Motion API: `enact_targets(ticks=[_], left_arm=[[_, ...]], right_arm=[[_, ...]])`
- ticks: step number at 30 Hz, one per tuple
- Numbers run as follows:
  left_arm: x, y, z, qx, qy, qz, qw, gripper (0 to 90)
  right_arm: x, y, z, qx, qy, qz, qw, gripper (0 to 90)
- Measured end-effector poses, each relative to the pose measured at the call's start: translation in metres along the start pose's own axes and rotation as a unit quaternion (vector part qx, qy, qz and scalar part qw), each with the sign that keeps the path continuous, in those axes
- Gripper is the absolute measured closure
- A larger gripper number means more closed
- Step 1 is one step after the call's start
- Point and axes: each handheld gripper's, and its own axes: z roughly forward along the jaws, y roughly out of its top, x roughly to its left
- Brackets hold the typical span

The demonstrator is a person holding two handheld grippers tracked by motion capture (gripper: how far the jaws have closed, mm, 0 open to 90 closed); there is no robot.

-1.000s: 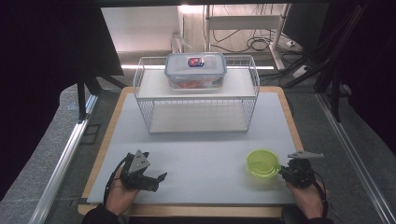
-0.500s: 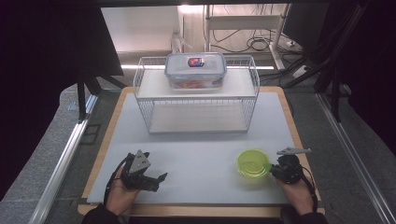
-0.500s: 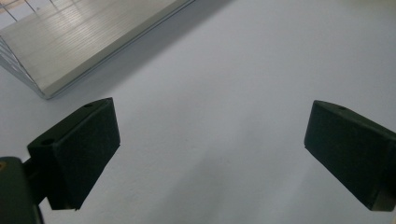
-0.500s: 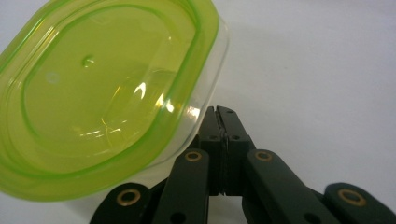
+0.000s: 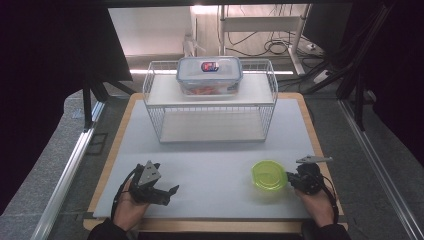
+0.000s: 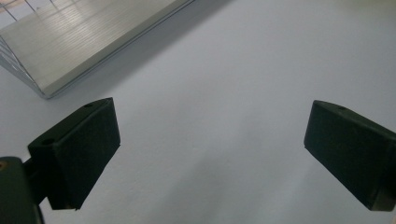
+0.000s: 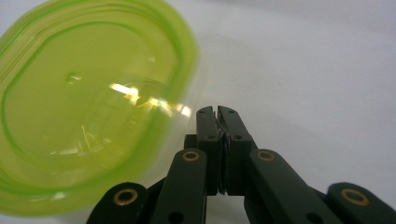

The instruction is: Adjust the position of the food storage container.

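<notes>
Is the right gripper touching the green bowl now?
Touching. In the right gripper view the right gripper is shut on the clear rim of the green bowl.

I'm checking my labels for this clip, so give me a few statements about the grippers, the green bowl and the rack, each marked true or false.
1. The right gripper is shut on the rim of the green bowl. True.
2. The left gripper holds a lid. False: open, holding nothing.
3. The clear container sits on top of the wire rack. True.
4. The green bowl is inside the rack. False: it is on the white mat, in front of the rack.
</notes>
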Motion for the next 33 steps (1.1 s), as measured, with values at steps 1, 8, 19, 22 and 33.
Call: enact_targets(ticks=[1,8,19,22,33], left_arm=[[0.000,0.000,0.000,0.000,0.000,0.000,1.0000,3.3],[0.000,0.000,0.000,0.001,0.000,0.001,1.0000,3.3],[0.000,0.000,0.001,0.002,-0.001,0.001,1.0000,3.3],[0.000,0.000,0.001,0.004,0.000,0.002,1.0000,3.3],[0.000,0.000,0.000,0.004,0.001,0.003,1.0000,3.3]], right_arm=[[-0.001,-0.001,-0.001,-0.001,-0.001,0.001,1.0000,88.4],[0.002,-0.007,-0.004,0.015,0.028,0.016,0.9994,88.6],[0.021,0.001,0.013,0.024,0.058,0.006,0.9980,89.1],[0.027,0.006,0.020,0.025,0.069,0.002,0.9973,89.4],[0.062,0.023,0.046,0.031,0.108,-0.024,0.9933,89.4]])
